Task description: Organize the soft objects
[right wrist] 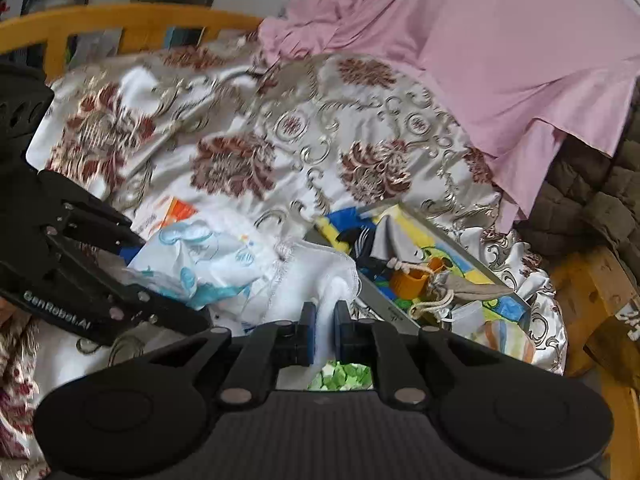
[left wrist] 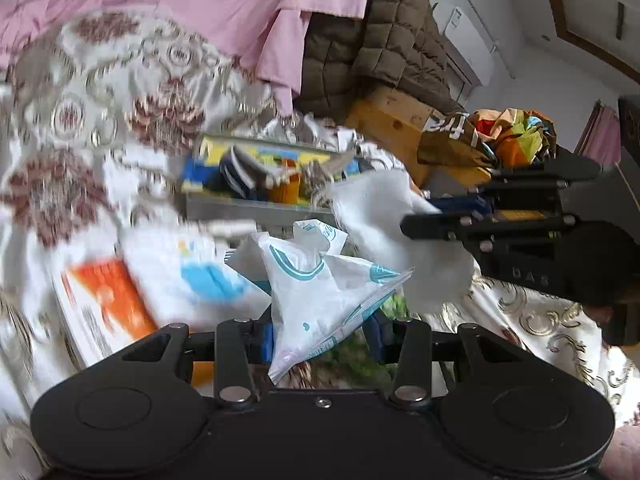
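Observation:
My left gripper (left wrist: 322,340) is shut on a white plastic bag with teal print (left wrist: 316,288), held above the bed. The bag also shows in the right wrist view (right wrist: 200,256), with the left gripper (right wrist: 132,264) at the left. My right gripper (right wrist: 323,328) is shut on a white cloth with a stitched hem (right wrist: 316,276). In the left wrist view the right gripper (left wrist: 416,220) comes in from the right, holding that white cloth (left wrist: 384,216) just right of the bag.
A floral satin bedspread (right wrist: 280,152) covers the bed. A pink sheet (right wrist: 480,60) and a brown quilted jacket (left wrist: 384,52) lie behind. A shallow box (right wrist: 416,264) holds small items. An orange-and-white pack (left wrist: 116,296) lies at the left. A wooden bed frame (right wrist: 132,20) runs behind.

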